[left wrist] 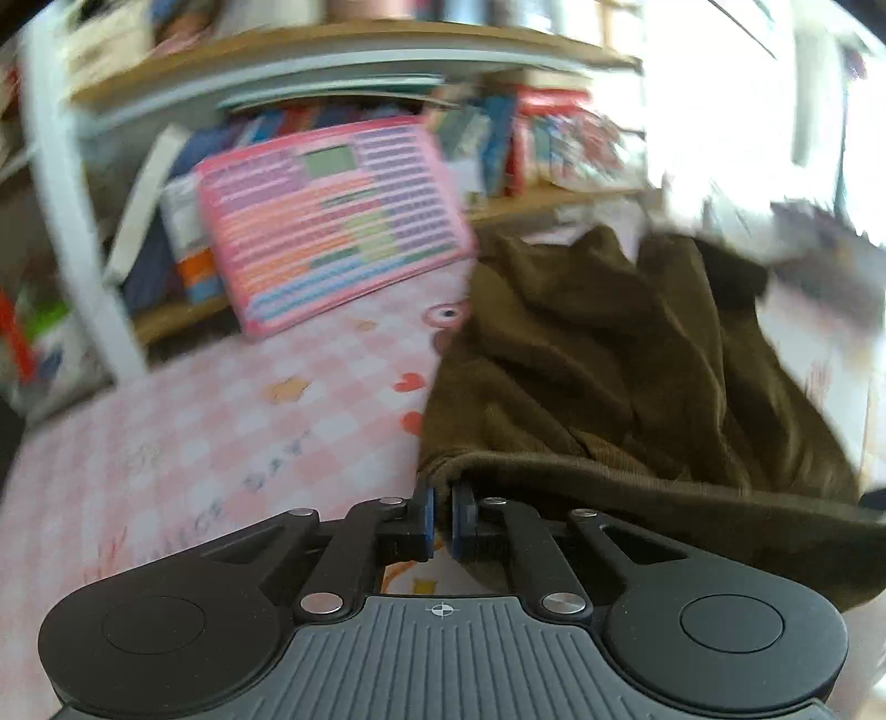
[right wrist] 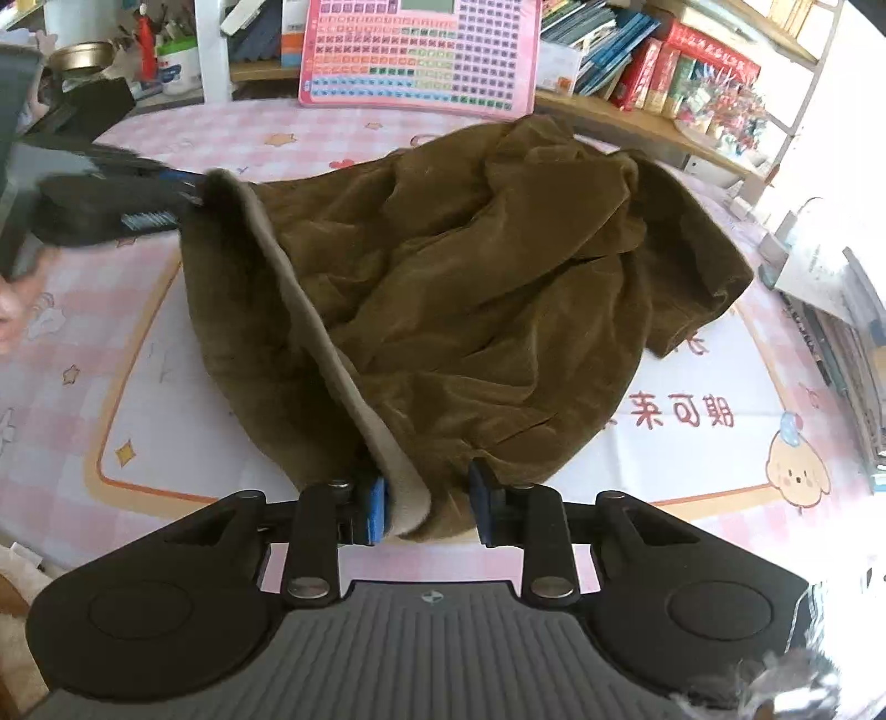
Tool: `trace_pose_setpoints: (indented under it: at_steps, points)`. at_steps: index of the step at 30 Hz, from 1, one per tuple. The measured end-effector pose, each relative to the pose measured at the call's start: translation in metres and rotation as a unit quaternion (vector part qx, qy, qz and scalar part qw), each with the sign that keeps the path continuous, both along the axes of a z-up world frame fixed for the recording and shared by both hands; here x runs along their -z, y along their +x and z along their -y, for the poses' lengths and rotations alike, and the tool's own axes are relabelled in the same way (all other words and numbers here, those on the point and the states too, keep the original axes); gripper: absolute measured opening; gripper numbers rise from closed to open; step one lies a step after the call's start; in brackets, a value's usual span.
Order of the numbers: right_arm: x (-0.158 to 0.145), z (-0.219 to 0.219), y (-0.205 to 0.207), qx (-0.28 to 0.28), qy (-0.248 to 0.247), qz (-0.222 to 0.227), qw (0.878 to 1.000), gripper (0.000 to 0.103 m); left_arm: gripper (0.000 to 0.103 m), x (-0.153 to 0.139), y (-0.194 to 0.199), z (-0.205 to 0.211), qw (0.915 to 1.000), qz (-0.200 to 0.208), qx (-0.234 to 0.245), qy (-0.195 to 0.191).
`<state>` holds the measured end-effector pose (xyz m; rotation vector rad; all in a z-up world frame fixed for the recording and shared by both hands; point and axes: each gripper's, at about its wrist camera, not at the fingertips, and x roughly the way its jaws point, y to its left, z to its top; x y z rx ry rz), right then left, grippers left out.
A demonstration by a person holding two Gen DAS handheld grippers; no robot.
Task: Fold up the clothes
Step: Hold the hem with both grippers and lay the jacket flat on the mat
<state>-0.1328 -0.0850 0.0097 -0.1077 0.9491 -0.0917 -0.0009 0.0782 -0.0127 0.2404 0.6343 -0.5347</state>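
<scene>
Left tongs [left wrist: 442, 520] pinch the garment's [right wrist: 470, 288] hem; right tongs [right wrist: 426, 507], low centre, gape around the same pale-lined edge. The garment lies rumpled mid-frame on the table [right wrist: 138, 399], no neat fold showing: folding remains, by my judgement.

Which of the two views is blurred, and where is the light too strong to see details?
Left wrist view: motion blur smears the pink chart board and the bookshelf, and glare whitens the upper right. Right wrist view: mostly sharp on the crumpled olive-brown corduroy garment, but the left gripper at the left edge is blurred, and the right edge is overexposed. Both views bend straight lines, as fisheye lenses do.
</scene>
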Motion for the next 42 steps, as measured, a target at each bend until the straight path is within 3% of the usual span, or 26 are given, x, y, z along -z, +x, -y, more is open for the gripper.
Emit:
trace_pose_setpoints:
  at_steps: [6,7,10,15,17,19,20,25,29,40,42]
  points:
    - [-0.004,-0.007,0.003,-0.017,-0.025,0.017,0.999,0.026,0.011,0.013,-0.001,-0.011,0.9987,-0.046,-0.021,-0.003]
    - [-0.004,-0.009,0.003,-0.026,-0.023,0.015,0.999,0.021,0.011,0.013,-0.001,-0.011,0.9984,-0.049,-0.025,-0.007]
    - [0.000,-0.009,0.005,-0.042,-0.011,-0.003,0.999,0.014,0.012,0.014,0.002,-0.012,0.9977,-0.059,-0.031,-0.011]
    - [0.005,-0.004,0.010,-0.048,0.005,-0.033,0.998,0.011,0.008,0.022,0.006,-0.008,0.9963,-0.081,-0.026,0.008]
    - [0.008,-0.003,0.014,-0.050,0.008,-0.051,0.997,0.015,0.007,0.021,0.006,-0.007,0.9955,-0.089,-0.032,0.008]
    - [0.006,-0.004,0.015,-0.054,0.000,-0.048,0.997,0.028,0.007,0.019,0.008,-0.006,0.9949,-0.092,-0.040,0.010]
    - [0.004,-0.003,0.014,-0.059,-0.003,-0.039,0.997,0.029,0.007,0.018,0.008,-0.006,0.9947,-0.091,-0.045,0.010]
    - [-0.007,-0.001,0.004,-0.109,-0.011,0.023,0.994,0.016,0.006,0.006,0.001,-0.004,0.9942,-0.080,-0.071,0.008]
    - [0.000,0.003,0.002,-0.137,0.019,0.019,0.990,0.007,0.007,0.000,-0.005,0.002,0.9939,-0.074,-0.079,0.018]
    - [0.023,-0.020,0.004,-0.028,-0.015,0.008,0.999,0.006,0.015,0.020,0.012,0.004,0.9946,-0.093,-0.029,0.037]
    - [0.025,-0.029,0.005,-0.001,-0.033,0.009,0.999,0.007,0.011,0.023,0.017,-0.004,0.9946,-0.100,-0.019,0.019]
